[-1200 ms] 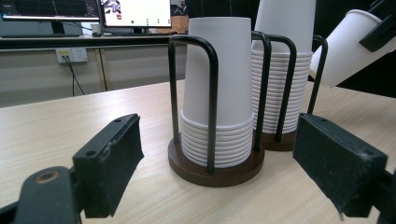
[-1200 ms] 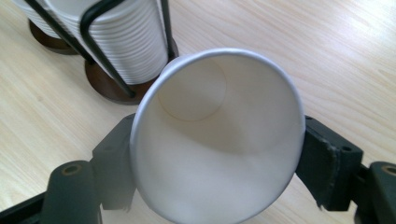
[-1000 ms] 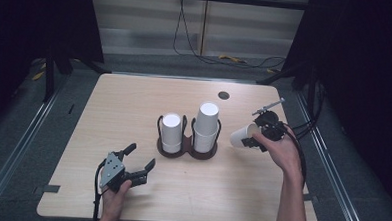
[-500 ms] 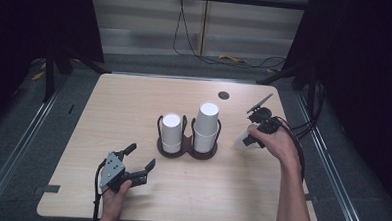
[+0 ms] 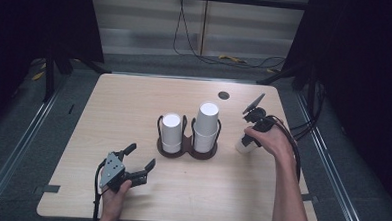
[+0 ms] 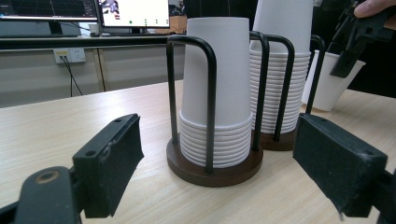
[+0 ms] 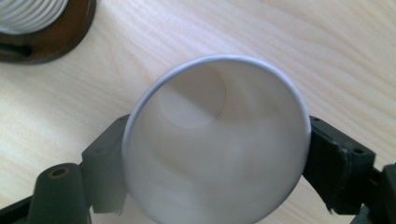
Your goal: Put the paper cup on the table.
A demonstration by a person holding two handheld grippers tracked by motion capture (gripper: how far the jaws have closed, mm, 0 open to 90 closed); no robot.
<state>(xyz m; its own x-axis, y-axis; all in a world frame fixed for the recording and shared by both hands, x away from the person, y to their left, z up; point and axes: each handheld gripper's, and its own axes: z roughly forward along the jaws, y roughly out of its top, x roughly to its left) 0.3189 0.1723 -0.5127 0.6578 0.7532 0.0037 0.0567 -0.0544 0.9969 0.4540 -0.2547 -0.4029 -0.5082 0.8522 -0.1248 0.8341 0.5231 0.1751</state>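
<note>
A dark wooden cup holder (image 5: 187, 149) with black wire hoops stands mid-table and carries two upside-down stacks of white paper cups, the right stack (image 5: 207, 123) taller than the left stack (image 5: 171, 132). To its right, a single white paper cup (image 5: 243, 144) stands mouth-up on the table. My right gripper (image 5: 250, 130) comes down from above, shut on that cup. In the right gripper view its jaws press both sides of the cup (image 7: 215, 140). My left gripper (image 5: 142, 155) rests open near the front left, aimed at the holder (image 6: 210, 170).
The light wooden table (image 5: 129, 102) has a small dark round hole (image 5: 223, 95) near its back right. Cables lie on the floor behind the table. The right gripper's cable (image 5: 295, 145) loops near the table's right edge.
The right gripper has turned the single cup from lying tilted in the air to mouth-up and brought it down to the table right of the holder. The left gripper has stayed still.
</note>
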